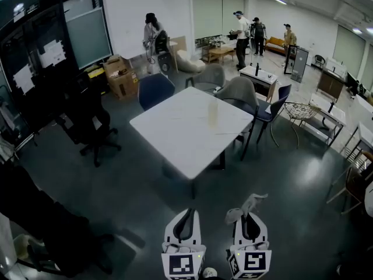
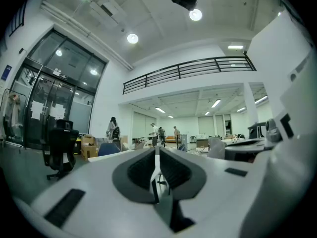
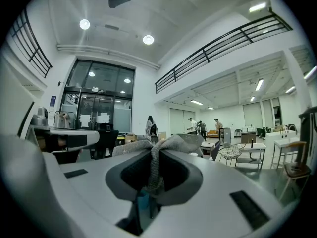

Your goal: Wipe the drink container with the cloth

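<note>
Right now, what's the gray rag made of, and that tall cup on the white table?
The cloth looks like soft knitted fabric, gray and matte: its nubbly weave shows and it bunches into folds. The drink container seems see-through plastic or glass, pale and faint against the table; too small to tell which.

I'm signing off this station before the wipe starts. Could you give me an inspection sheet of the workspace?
Surface: white table, bare apart from the container.
Job's things: translucent drink container upright on the table; grey cloth in the right claw.
Clutter: nothing seen.
Grippers: left claw shut, empty; right claw shut on the cloth; both short of the table.
Cables: nothing seen.
Surroundings: blue chair and others around the table, black office chair, cardboard boxes, people at the far end.
</note>
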A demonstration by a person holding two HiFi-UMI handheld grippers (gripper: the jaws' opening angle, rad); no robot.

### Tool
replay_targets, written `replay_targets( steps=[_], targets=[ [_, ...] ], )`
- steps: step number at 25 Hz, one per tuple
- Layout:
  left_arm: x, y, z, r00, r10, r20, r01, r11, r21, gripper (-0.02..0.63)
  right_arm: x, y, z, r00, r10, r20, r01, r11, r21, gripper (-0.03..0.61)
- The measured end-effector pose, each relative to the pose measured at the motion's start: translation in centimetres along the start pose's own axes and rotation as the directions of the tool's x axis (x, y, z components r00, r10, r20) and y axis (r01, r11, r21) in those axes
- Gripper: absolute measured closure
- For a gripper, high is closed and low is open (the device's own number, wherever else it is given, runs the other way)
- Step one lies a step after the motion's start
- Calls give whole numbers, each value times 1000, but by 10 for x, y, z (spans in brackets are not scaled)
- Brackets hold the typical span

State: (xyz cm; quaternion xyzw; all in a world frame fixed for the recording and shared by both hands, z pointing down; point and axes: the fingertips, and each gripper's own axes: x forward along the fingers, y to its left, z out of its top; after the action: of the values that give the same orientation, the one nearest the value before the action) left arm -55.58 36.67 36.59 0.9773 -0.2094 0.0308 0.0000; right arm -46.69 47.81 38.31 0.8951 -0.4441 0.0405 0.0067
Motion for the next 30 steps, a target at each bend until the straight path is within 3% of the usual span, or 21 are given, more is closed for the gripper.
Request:
replay_targets(
  steps=[16, 30],
  targets=[
    [17, -15, -20, 998, 45, -43, -45, 999, 3, 578, 6, -46, -19, 998, 28, -48, -27, 999, 23, 531],
    [161, 11, -7, 999, -23, -24, 23, 1000, 6, 578, 134, -77, -7, 999, 15, -49, -14, 1000, 20, 531]
  ],
)
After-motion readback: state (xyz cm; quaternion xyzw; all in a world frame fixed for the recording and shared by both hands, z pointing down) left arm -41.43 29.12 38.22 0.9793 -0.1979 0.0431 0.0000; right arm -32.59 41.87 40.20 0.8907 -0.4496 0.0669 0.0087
